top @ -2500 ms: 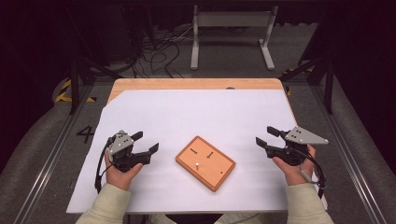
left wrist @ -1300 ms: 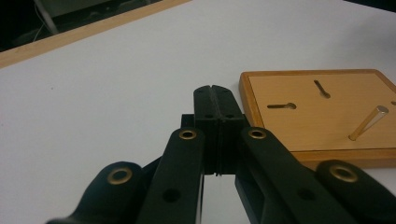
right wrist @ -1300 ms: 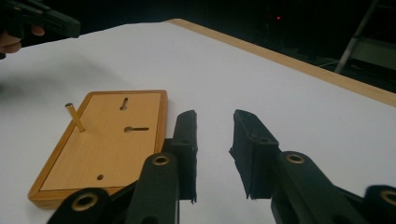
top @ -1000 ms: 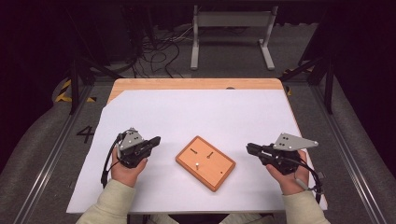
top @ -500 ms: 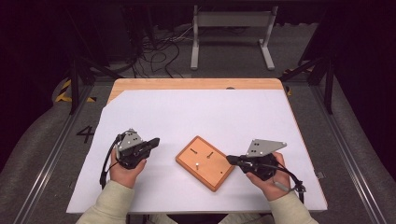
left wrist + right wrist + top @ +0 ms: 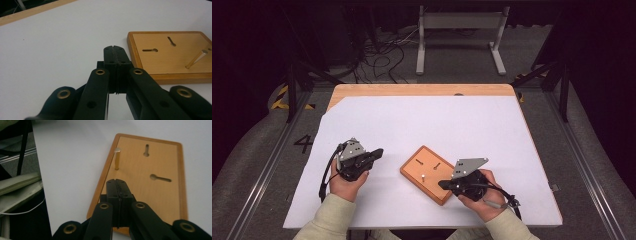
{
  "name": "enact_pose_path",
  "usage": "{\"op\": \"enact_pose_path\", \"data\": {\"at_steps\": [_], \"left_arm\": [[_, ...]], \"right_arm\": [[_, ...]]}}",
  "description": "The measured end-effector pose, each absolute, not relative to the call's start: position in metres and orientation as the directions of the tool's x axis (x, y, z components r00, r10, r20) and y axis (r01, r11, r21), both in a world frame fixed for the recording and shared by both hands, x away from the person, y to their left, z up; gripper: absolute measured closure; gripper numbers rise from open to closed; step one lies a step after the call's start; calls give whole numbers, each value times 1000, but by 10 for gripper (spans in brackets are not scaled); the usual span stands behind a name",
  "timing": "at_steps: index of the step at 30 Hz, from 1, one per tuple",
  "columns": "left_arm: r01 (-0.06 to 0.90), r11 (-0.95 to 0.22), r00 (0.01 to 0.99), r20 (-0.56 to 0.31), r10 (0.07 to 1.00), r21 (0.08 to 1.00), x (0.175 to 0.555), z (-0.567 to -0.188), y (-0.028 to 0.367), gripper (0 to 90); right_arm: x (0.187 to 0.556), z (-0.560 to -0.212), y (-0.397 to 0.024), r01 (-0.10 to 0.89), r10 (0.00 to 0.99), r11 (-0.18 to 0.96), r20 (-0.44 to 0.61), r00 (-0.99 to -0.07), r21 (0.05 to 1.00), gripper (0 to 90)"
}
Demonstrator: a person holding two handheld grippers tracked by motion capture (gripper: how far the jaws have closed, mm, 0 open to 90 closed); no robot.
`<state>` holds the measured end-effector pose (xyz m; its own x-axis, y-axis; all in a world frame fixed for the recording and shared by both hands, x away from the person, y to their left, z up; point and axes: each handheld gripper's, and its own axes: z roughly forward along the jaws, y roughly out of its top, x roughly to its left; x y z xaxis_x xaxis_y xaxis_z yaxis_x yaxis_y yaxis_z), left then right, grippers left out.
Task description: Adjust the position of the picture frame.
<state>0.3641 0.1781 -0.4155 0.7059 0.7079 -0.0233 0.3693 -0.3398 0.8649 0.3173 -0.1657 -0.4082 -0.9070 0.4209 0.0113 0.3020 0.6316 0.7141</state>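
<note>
White paper (image 6: 437, 120) covers the table (image 6: 412, 90), with dark floor and cables beyond it. Nearest the person, the right gripper (image 6: 443, 184) sits with its tip over the near right edge of the board (image 6: 422, 165), jaws clenched together on nothing; in the right gripper view the gripper (image 6: 117, 180) has its black jaws pressed flat against each other above the board (image 6: 160, 195), with the pin (image 6: 116, 158) standing upright just beyond them. The left gripper (image 6: 379, 152) lies on the paper just left of the board, apart from it, jaws likewise clenched and empty; in the left gripper view the gripper (image 6: 115, 47) points past the board's corner. Farther in, the board (image 6: 175, 57) shows two keyhole slots (image 6: 150, 50) and the brass pin (image 6: 196, 59), near the table's middle.
</note>
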Motion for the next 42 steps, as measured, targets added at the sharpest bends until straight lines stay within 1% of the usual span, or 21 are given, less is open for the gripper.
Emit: {"op": "enact_pose_path", "data": {"at_steps": [3,4,5,6,12,17,23,27,29,34,42], "left_arm": [[378,-333,704,-34,710,864,365,-416,178,858],[378,-333,705,-36,708,863,365,-416,178,834],[377,-335,706,-35,707,863,365,-416,179,788],[379,-335,708,-37,705,863,366,-417,179,788],[381,-329,711,-46,702,864,367,-417,180,676],[385,-328,710,-50,703,863,368,-417,180,628],[387,-327,709,-51,703,862,368,-418,179,615],[387,-323,708,-53,705,864,368,-418,179,611],[383,-327,709,-48,703,864,369,-418,179,610],[383,-330,718,-53,695,863,371,-418,176,608],[391,-327,723,-66,688,861,374,-420,171,607]], "right_arm": [[315,-416,-157,297,402,661,10,-916,689,900],[314,-418,-153,296,392,671,13,-920,680,900],[312,-422,-148,291,379,682,16,-925,671,900],[312,-422,-148,291,379,682,16,-925,671,900],[306,-432,-134,286,351,720,23,-936,632,900],[303,-439,-126,284,341,750,18,-940,597,900],[303,-440,-126,292,346,758,20,-938,584,900],[302,-440,-126,285,349,770,-2,-937,571,900],[303,-440,-128,287,361,774,-21,-932,564,900],[308,-439,-140,312,394,768,-29,-919,559,900],[321,-437,-171,368,480,745,-63,-875,556,900]]}}
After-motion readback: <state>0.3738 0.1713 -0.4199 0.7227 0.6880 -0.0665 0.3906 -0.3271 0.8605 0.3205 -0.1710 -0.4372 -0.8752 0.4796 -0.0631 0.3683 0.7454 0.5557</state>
